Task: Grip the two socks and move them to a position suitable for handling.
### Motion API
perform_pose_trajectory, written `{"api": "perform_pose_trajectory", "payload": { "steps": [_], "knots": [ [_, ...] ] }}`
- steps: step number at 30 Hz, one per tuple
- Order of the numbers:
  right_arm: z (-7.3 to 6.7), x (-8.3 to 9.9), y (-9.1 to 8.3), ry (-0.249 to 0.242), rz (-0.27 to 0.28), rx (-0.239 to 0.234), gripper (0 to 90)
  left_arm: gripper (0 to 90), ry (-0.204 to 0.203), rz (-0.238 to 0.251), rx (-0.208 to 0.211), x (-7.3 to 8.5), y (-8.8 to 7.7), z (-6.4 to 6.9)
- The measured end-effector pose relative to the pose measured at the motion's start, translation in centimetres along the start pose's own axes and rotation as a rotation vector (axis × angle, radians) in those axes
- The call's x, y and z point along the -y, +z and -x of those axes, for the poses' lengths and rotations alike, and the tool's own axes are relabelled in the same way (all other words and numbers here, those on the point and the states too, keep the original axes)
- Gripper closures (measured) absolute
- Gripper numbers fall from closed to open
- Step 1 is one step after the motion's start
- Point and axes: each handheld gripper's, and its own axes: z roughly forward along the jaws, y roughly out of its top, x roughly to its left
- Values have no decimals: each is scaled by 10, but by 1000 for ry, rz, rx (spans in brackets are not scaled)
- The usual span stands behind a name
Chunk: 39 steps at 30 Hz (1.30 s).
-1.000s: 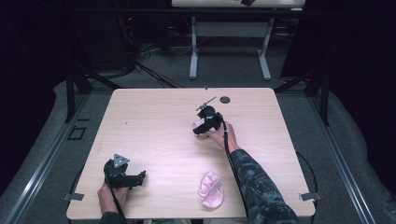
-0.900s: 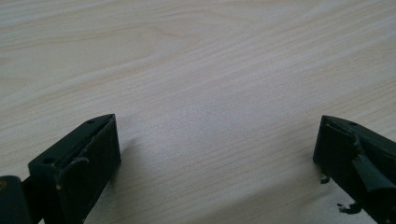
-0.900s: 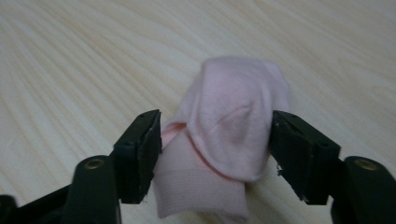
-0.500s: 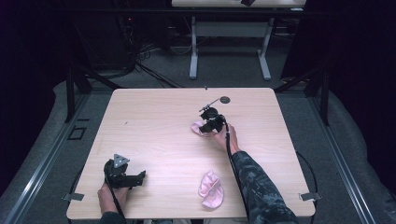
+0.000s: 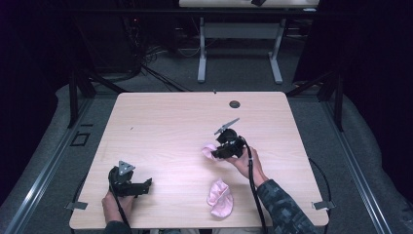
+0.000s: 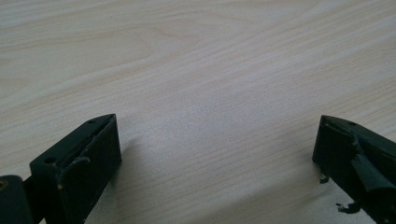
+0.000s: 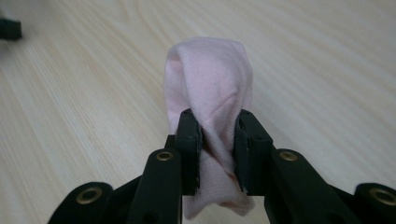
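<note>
Your left gripper (image 5: 130, 184) is resting at the table's (image 5: 165, 122) near-left edge, jaws spread wide, gripping nothing. Your right gripper (image 7: 217, 140) is pinching a pink sock (image 7: 210, 88) mid-table; its jaws have just been closing. Another pink sock (image 5: 220, 199) is lying nearby.

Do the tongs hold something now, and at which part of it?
The right tongs pinch a pink sock across a bunched fold; which part cannot be told. The left tongs are open, holding nothing.
</note>
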Motion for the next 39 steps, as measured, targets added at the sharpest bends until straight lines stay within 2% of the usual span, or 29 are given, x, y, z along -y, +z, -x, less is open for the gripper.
{"api": "perform_pose_trajectory", "payload": {
  "steps": [2, 5, 7, 8, 11, 15, 18, 19, 22, 24, 26, 29, 30, 34, 37, 39],
  "knots": [
    [-2, 7, 12, 7, -29, 2, 700, 10, 0, 0, 0, 0, 0, 0],
    [2, 14, 27, 23, -56, -2, 533, 10, 0, -1, 0, 0, 0, 0],
    [4, 17, 29, 41, -33, -3, 382, 10, 0, -1, -1, 0, 0, 0],
    [6, 18, 24, 50, -21, -8, 332, 11, 0, -2, -2, 0, 0, 0],
    [7, 24, 0, 59, 61, -5, 281, 12, 1, -2, -2, 0, 0, 0],
    [4, 37, -31, 70, 106, -6, 256, 2, -5, -4, -6, 0, 0, 0],
    [0, 50, -46, 68, 123, 10, 217, 0, 12, -11, 13, -1, 0, 1],
    [-1, 55, -50, 68, 129, 16, 209, 1, 7, -9, 33, -2, -2, 2],
    [-2, 71, -64, 89, 161, 29, 200, 4, -11, 23, 58, -6, -10, 13],
    [-4, 82, -71, 112, 175, 38, 198, 4, 13, 38, 92, -11, -17, 30],
    [-4, 90, -76, 123, 179, 47, 192, 4, 14, 42, 126, -14, -19, 41],
    [-7, 101, -81, 143, 186, 52, 189, 4, 52, 49, 174, -18, -24, 63],
    [-9, 105, -82, 139, 181, 52, 189, 4, 78, 49, 189, -19, -27, 71],
    [-22, 121, -81, 123, 161, 44, 189, 4, 116, 66, 243, -21, -37, 95],
    [-33, 127, -73, 97, 141, 25, 191, 4, 157, 61, 252, -22, -40, 113],
    [-41, 129, -64, 95, 132, 4, 196, 12, 153, 45, 268, -20, -36, 121]
  ]
}}
